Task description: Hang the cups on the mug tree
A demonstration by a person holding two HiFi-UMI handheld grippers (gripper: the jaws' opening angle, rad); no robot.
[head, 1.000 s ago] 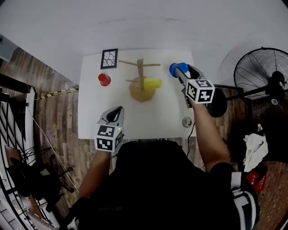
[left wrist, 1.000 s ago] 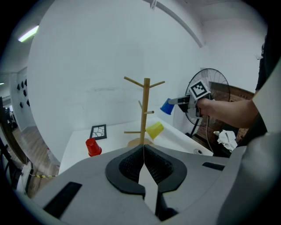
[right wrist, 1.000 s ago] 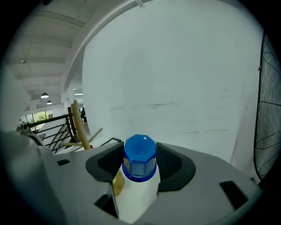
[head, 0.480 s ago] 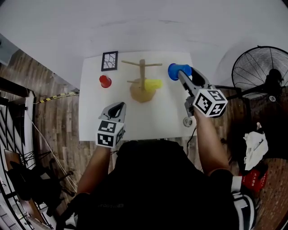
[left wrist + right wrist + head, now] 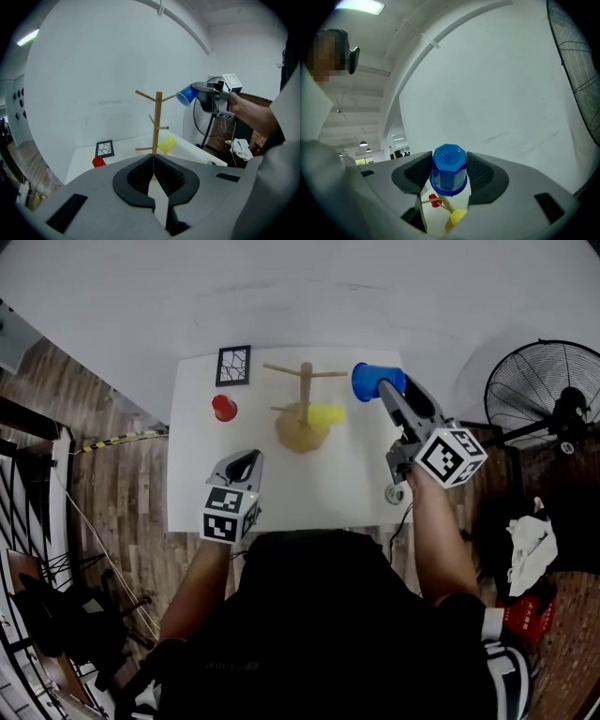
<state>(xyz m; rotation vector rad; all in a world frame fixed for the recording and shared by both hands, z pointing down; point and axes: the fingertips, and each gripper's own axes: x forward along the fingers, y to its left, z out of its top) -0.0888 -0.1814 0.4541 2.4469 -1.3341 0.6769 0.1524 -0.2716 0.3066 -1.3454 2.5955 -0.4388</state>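
The right gripper (image 5: 386,390) squeezes the blue cup (image 5: 373,381) between its jaws. The cup is in the air just right of the mug tree (image 5: 305,395), close to the tip of its top branch. A yellow cup (image 5: 327,414) hangs on a lower branch on the tree's right side. A red cup (image 5: 223,408) stands on the white table (image 5: 319,493) left of the tree. The left gripper (image 5: 242,465) is in front of the tree, jaws pressed together with nothing in them.

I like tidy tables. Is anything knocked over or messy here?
Nothing stands out. The yellow cup hangs sideways on the mug tree, the red cup sits on the table, and the right gripper holds the blue cup.
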